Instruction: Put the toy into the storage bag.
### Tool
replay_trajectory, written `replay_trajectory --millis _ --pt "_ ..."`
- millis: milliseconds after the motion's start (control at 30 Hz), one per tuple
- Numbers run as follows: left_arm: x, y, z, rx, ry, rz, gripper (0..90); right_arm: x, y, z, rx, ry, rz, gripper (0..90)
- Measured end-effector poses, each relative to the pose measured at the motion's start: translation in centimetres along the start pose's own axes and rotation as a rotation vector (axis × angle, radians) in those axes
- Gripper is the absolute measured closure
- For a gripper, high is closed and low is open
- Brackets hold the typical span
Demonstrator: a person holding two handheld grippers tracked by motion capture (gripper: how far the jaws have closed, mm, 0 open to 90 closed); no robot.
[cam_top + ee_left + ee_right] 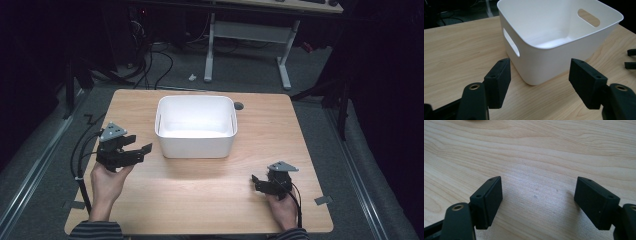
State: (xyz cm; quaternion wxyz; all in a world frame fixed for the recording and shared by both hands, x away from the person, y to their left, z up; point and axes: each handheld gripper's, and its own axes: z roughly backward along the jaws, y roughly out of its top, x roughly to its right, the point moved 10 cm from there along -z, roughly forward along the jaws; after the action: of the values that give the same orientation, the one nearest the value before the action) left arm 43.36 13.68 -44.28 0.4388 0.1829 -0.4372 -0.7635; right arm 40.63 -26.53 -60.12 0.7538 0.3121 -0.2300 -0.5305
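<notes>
A white plastic bin with oval handle cut-outs stands in the middle of the wooden table; its inside looks bare. My left gripper is held just left of the bin, pointing at its near left corner, jaws open and holding nothing. In the left gripper view the bin rises close ahead between the spread jaws of the left gripper. My right gripper rests low near the table's front right, open and apart from the bin. In the right gripper view the right gripper has bare wood between its jaws.
A small dark round hole sits in the table behind the bin's right corner. Cables trail off the table's left edge. Beyond the table stands a white desk frame on a grey floor. The right gripper's tips show at the edge.
</notes>
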Motion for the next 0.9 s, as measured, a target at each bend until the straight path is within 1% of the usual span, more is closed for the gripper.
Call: replay_trajectory --millis 233,333,500,600,700,900 --pt "0.0 -1.7 -0.4 -0.007 -0.002 0.013 33.6 0.0 0.0 0.0 0.0 0.0 0.0 22.9" --pt "0.1 -2.4 -0.7 -0.007 -0.008 0.028 33.6 0.0 0.0 0.0 0.0 0.0 0.0 22.9" --pt "0.3 -3.4 -1.1 -0.02 -0.004 0.028 33.1 0.0 0.0 0.0 0.0 0.0 0.0 22.9" --pt "0.6 -3.8 -1.1 -0.01 -0.002 0.024 32.8 0.0 0.0 0.0 0.0 -0.001 0.0 22.9" --pt "0.7 -4.6 -1.4 0.001 -0.012 0.035 32.8 0.0 0.0 0.0 0.001 0.0 0.001 22.9" --pt "0.8 -6.2 -2.7 -0.026 -0.038 0.062 31.6 0.0 0.0 0.0 0.001 -0.002 0.002 22.9"
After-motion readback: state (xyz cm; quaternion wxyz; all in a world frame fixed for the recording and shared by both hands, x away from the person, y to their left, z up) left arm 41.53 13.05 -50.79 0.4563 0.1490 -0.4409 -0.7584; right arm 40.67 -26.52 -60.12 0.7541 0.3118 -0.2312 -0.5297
